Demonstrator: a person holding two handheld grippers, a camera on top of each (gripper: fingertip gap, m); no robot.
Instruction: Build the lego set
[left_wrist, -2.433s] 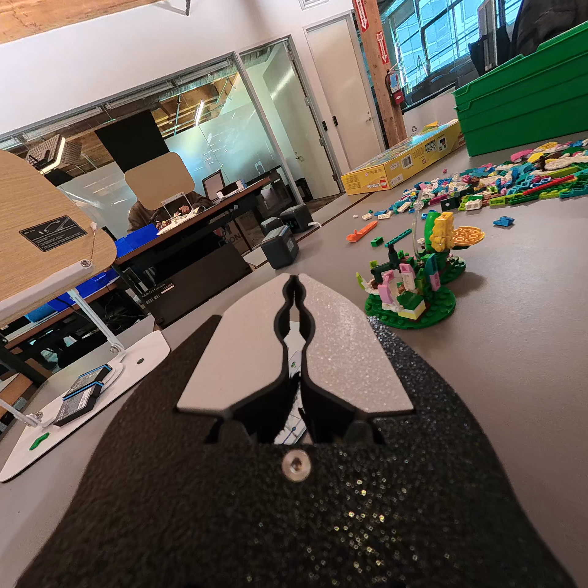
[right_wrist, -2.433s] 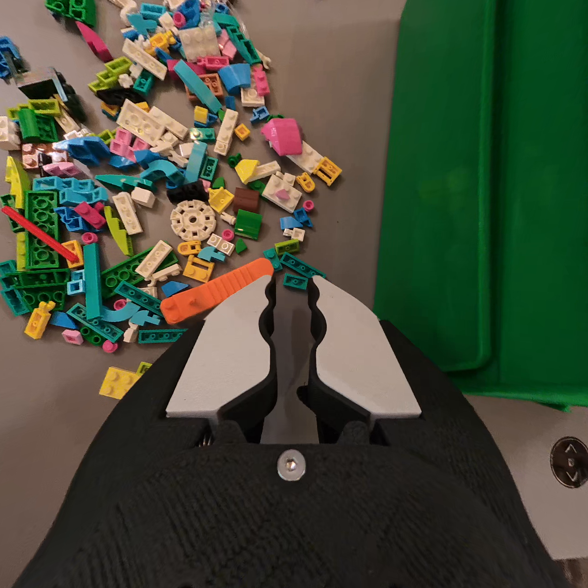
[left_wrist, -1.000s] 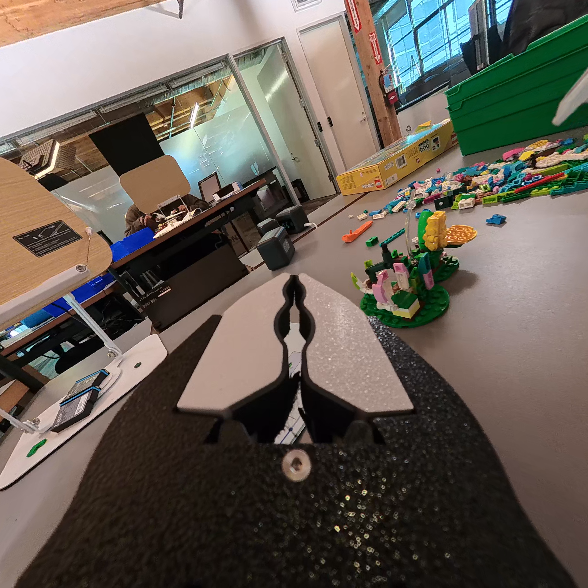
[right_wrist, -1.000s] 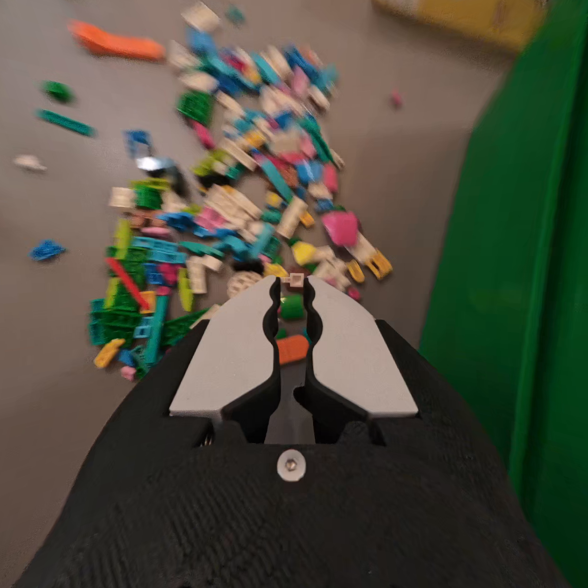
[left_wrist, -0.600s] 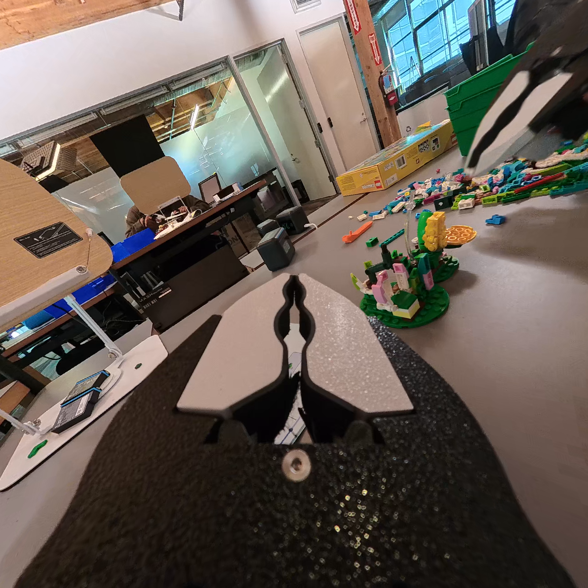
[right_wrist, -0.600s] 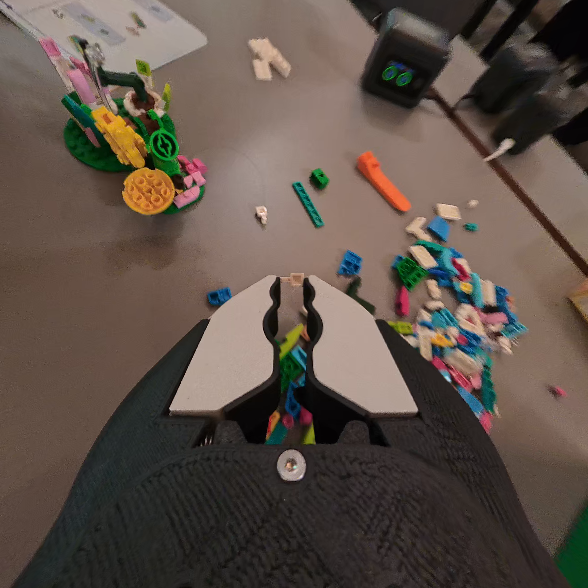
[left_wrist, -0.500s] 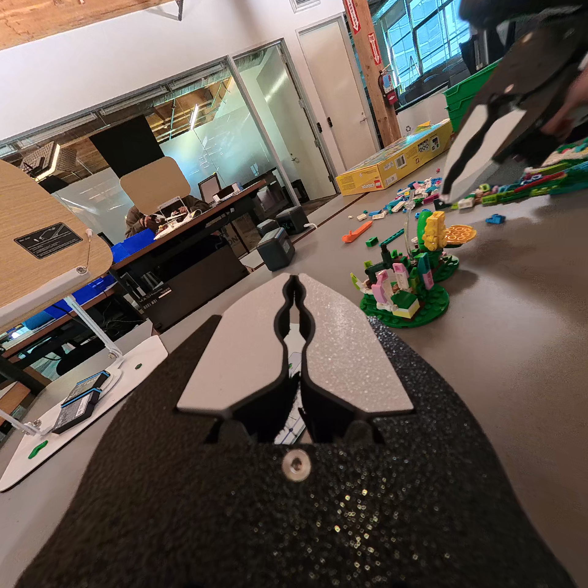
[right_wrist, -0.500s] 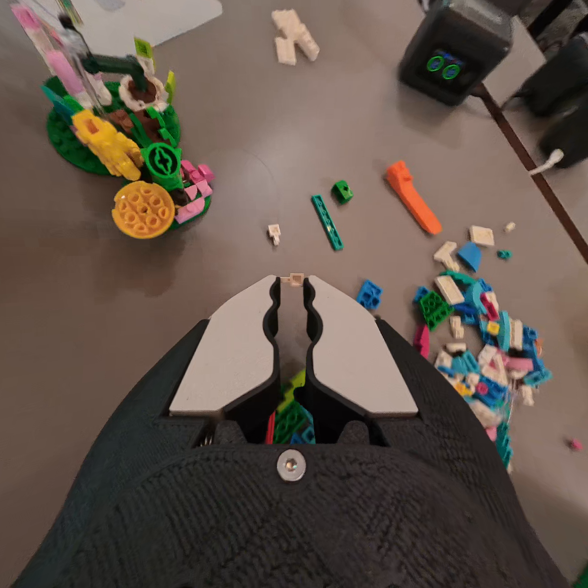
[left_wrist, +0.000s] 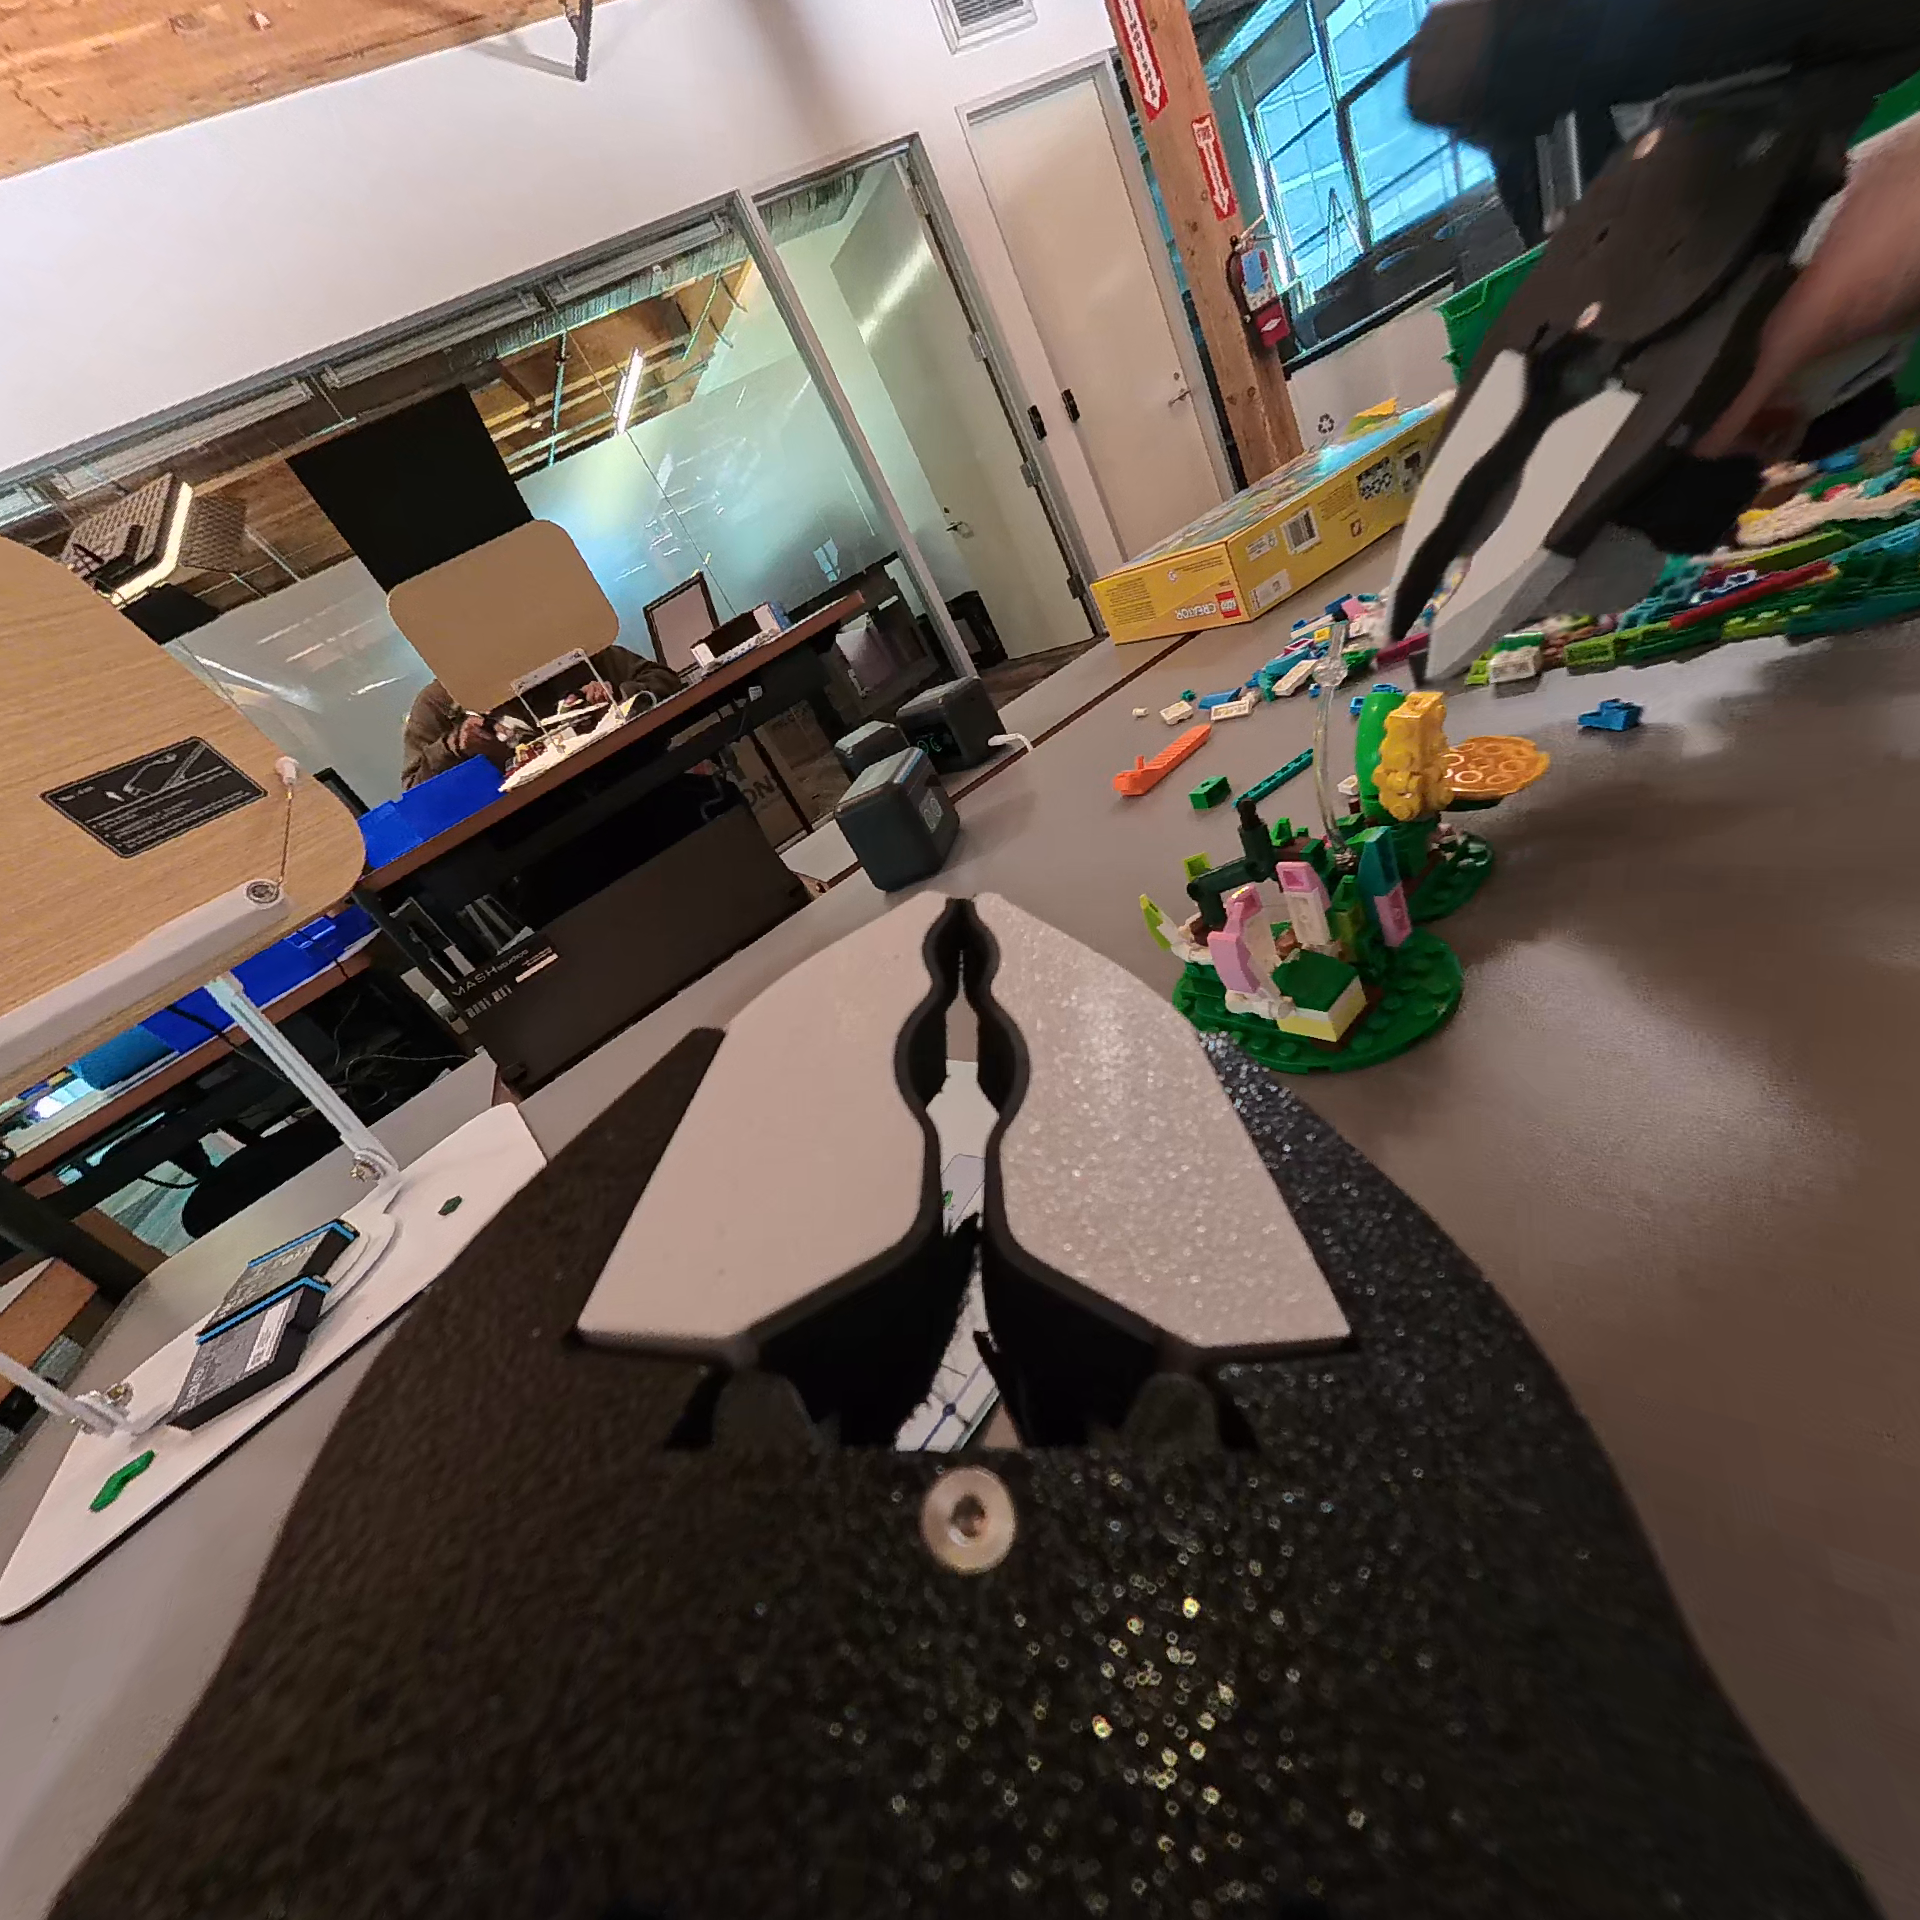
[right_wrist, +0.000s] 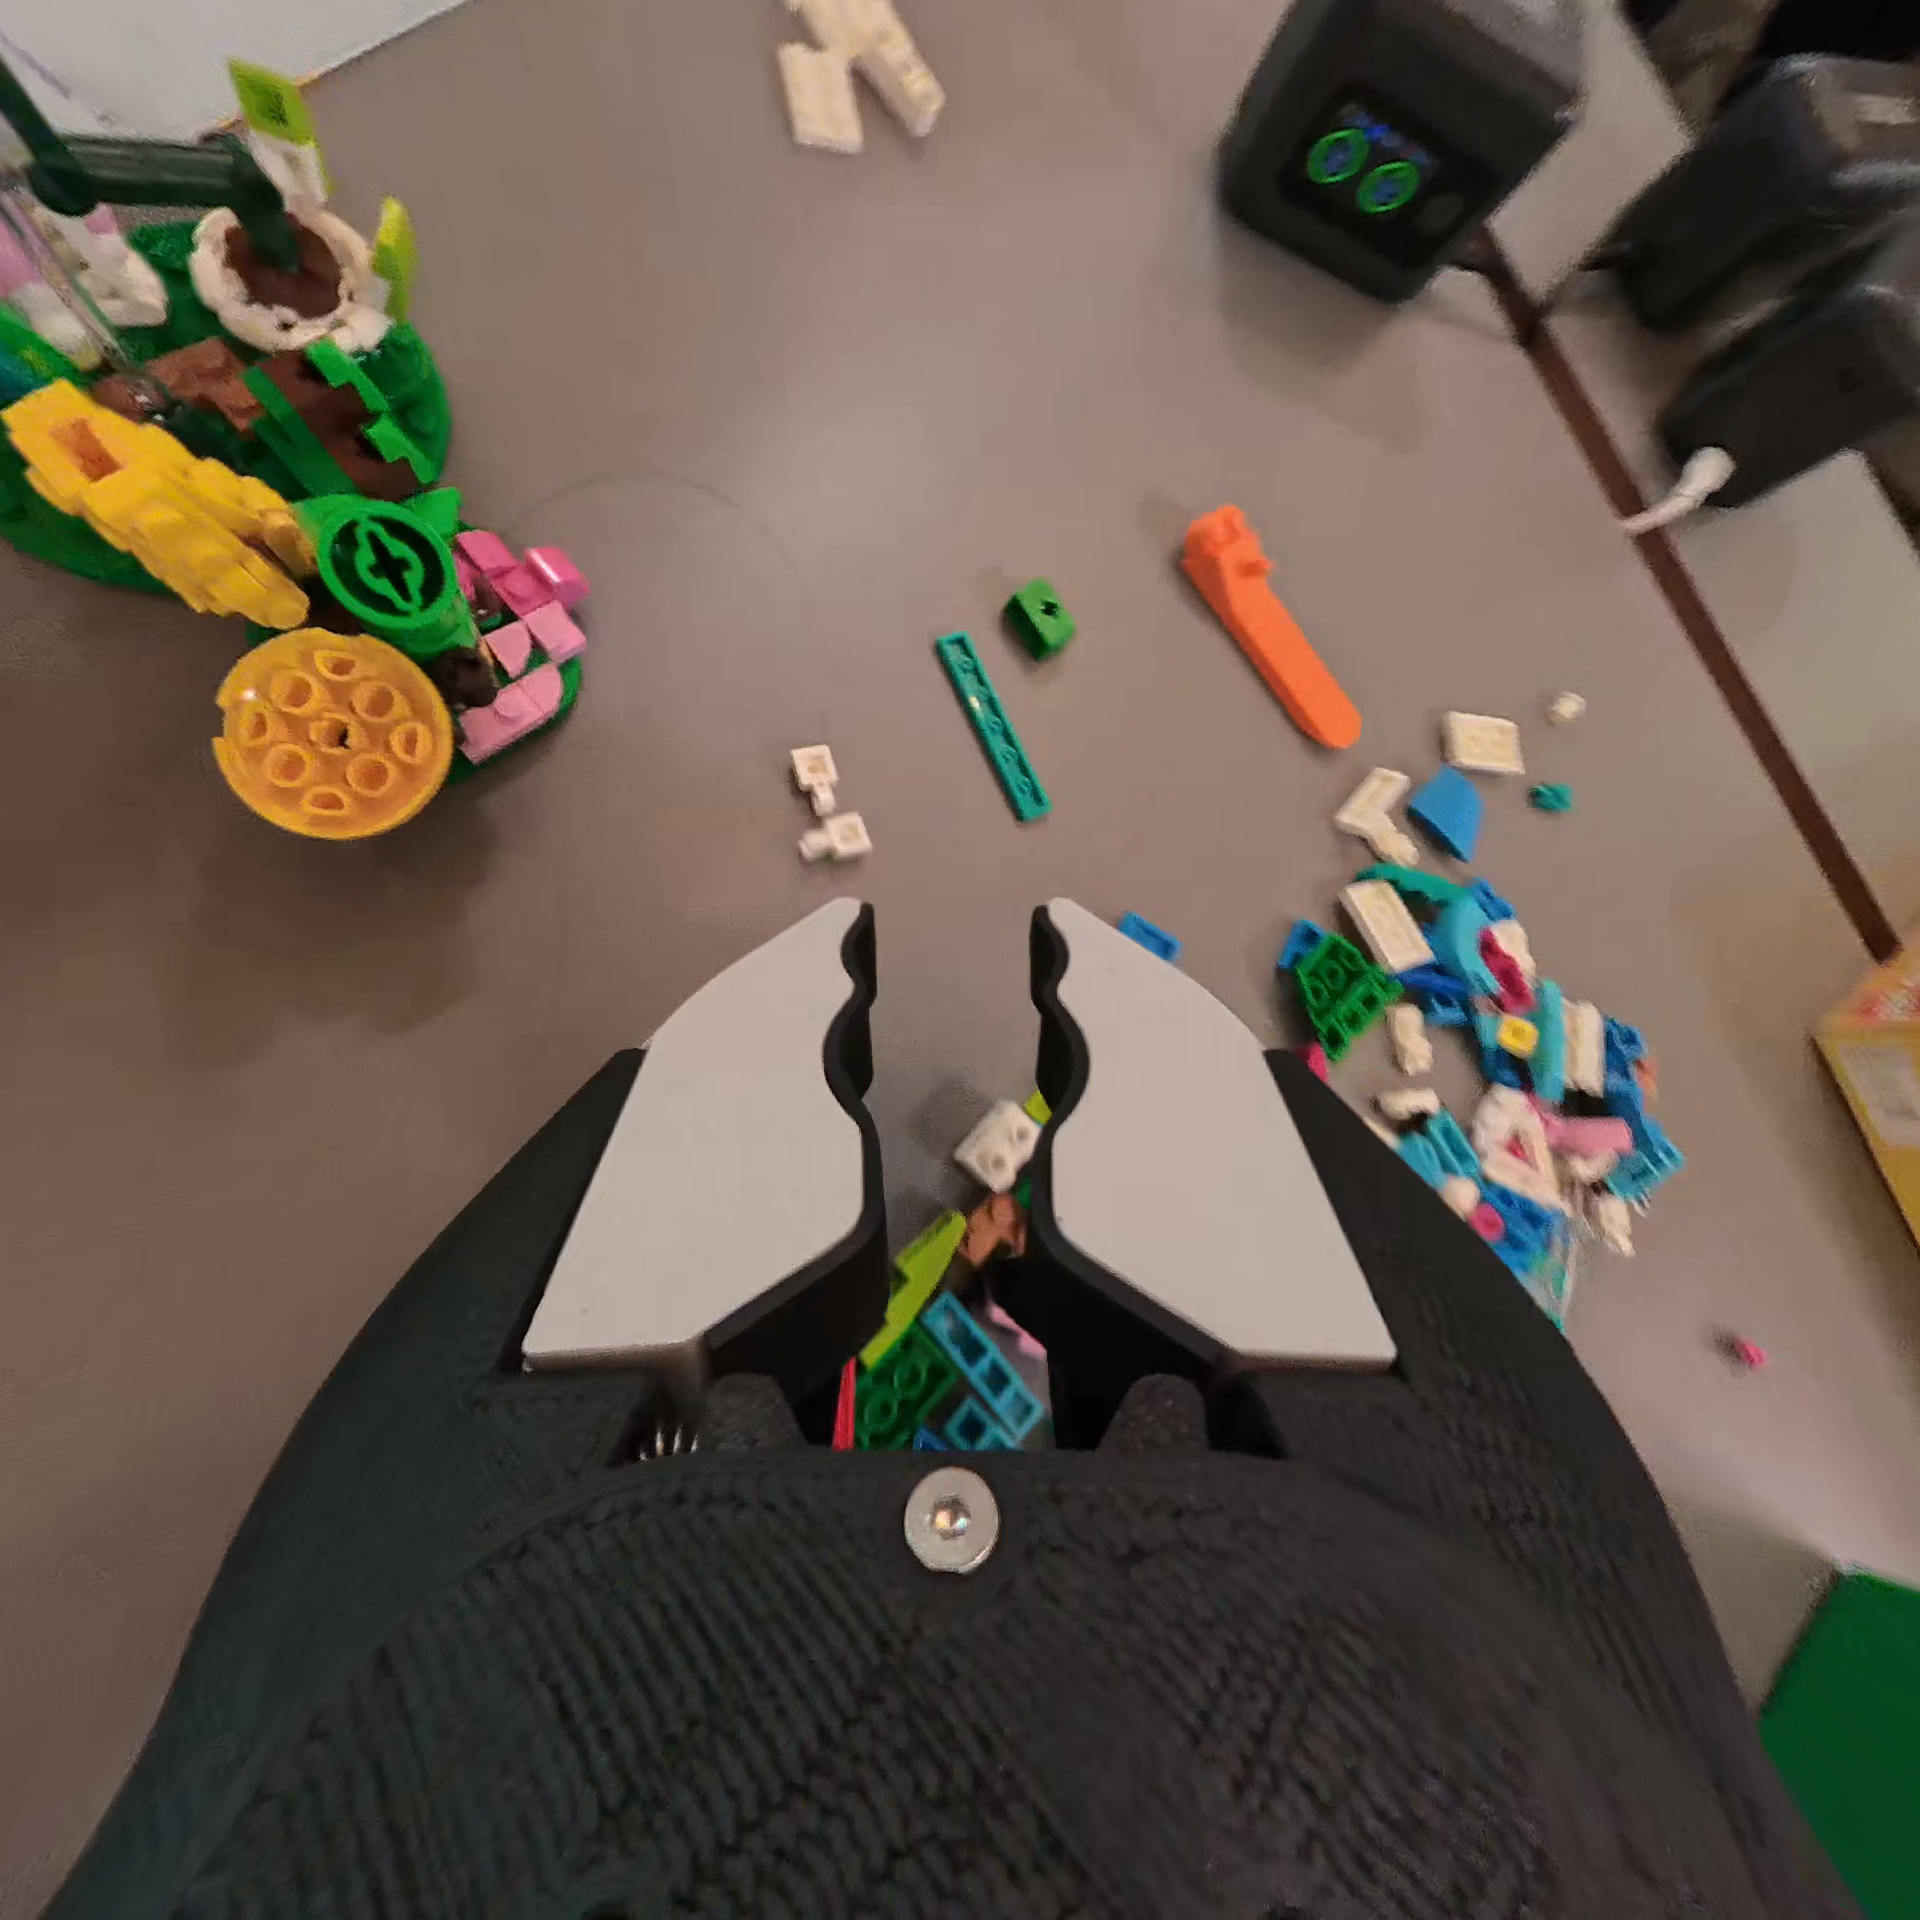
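Surroundings: your right tongs (right_wrist: 951, 914) hang over the grey desk (right_wrist: 727, 312), with loose bricks (right_wrist: 1475, 1049) heaped to their right and a dark box-shaped device (right_wrist: 1392, 135) far right.
Count: two small white pieces (right_wrist: 831, 800) lie just ahead, beside one teal strip (right_wrist: 992, 727), one green cube (right_wrist: 1039, 618) and one orange tool (right_wrist: 1268, 629).
Lego model: the flower build (right_wrist: 260, 540) stands at the far left.
Right tongs: your jaws stand wide, empty.
Left tongs (left_wrist: 961, 914): pressed together low over the desk, holding nothing visible.
Container: a green bin (right_wrist: 1849, 1725) at the near right; contents hidden.
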